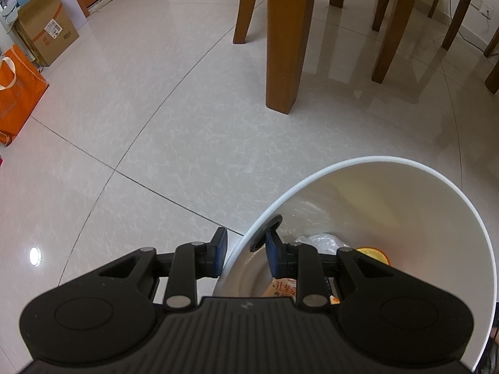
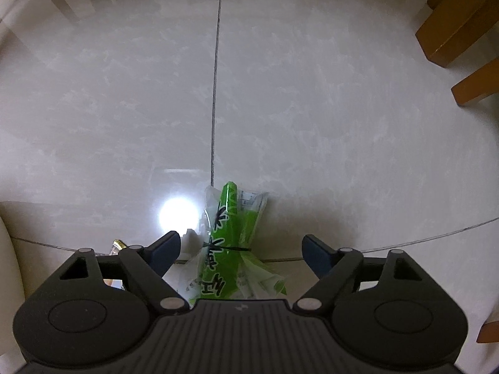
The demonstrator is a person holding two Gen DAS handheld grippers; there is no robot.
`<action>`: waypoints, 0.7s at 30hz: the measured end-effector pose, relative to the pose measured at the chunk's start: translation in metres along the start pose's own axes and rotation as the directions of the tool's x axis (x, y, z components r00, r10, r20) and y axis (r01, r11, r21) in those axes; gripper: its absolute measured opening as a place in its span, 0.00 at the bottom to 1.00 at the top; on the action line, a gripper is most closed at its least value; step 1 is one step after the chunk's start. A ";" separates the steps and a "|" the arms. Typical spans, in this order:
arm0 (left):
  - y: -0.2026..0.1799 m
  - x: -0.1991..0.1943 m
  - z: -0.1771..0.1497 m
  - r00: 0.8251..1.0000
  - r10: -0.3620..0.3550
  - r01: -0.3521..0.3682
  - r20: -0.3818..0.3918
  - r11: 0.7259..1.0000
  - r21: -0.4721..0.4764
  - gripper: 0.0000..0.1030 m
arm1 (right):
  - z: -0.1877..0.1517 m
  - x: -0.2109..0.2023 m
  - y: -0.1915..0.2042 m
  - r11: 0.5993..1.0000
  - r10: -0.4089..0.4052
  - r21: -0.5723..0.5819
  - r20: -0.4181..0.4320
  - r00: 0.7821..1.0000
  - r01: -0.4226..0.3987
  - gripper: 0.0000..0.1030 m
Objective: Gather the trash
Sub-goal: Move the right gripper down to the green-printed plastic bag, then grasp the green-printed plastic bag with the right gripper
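Observation:
My left gripper (image 1: 246, 247) is shut on the rim of a white bin (image 1: 405, 162), one finger outside the wall and one inside. At the bin's bottom lie a crumpled clear plastic piece (image 1: 321, 240), an orange item (image 1: 375, 254) and a printed packet (image 1: 282, 290). In the right wrist view a green and clear wrapper (image 2: 232, 233) lies on the pale tiled floor, tied round its middle by a thin black band. My right gripper (image 2: 241, 249) hangs open just above it, with a fingertip on each side of the wrapper and apart from it.
Wooden table and chair legs (image 1: 285, 40) stand beyond the bin, and more legs (image 2: 458, 28) show at the right. A cardboard box (image 1: 43, 28) and an orange bag (image 1: 15, 93) sit far left. A small scrap (image 2: 118, 246) lies by my right gripper's left finger.

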State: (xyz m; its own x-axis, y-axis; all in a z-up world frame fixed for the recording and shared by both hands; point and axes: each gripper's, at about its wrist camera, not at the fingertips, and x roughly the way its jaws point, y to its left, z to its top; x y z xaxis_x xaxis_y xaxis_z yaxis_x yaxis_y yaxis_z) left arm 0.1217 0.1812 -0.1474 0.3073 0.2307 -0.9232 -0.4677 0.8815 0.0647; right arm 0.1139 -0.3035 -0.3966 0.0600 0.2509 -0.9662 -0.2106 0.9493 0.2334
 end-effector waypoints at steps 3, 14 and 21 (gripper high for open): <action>0.000 0.000 0.000 1.000 0.002 -0.002 0.001 1.000 0.001 0.25 | 0.001 0.001 -0.002 1.000 0.009 0.009 -0.017 1.000 -0.009 0.81; -0.001 0.000 -0.001 1.000 0.003 -0.003 0.003 1.000 0.004 0.25 | -0.004 -0.002 -0.002 0.999 0.015 -0.032 -0.050 0.999 -0.016 0.63; -0.002 0.000 -0.001 1.000 0.004 -0.004 0.002 1.000 0.003 0.25 | -0.007 -0.016 -0.002 0.998 0.013 -0.054 -0.068 0.998 -0.016 0.63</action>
State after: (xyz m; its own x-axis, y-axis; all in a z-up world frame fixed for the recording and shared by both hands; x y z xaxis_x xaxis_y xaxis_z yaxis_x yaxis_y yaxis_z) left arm 0.1221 0.1790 -0.1483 0.3073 0.2353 -0.9221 -0.4667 0.8817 0.0695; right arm 0.1068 -0.3107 -0.3823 -0.0092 0.2493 -0.9684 -0.2637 0.9335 0.2429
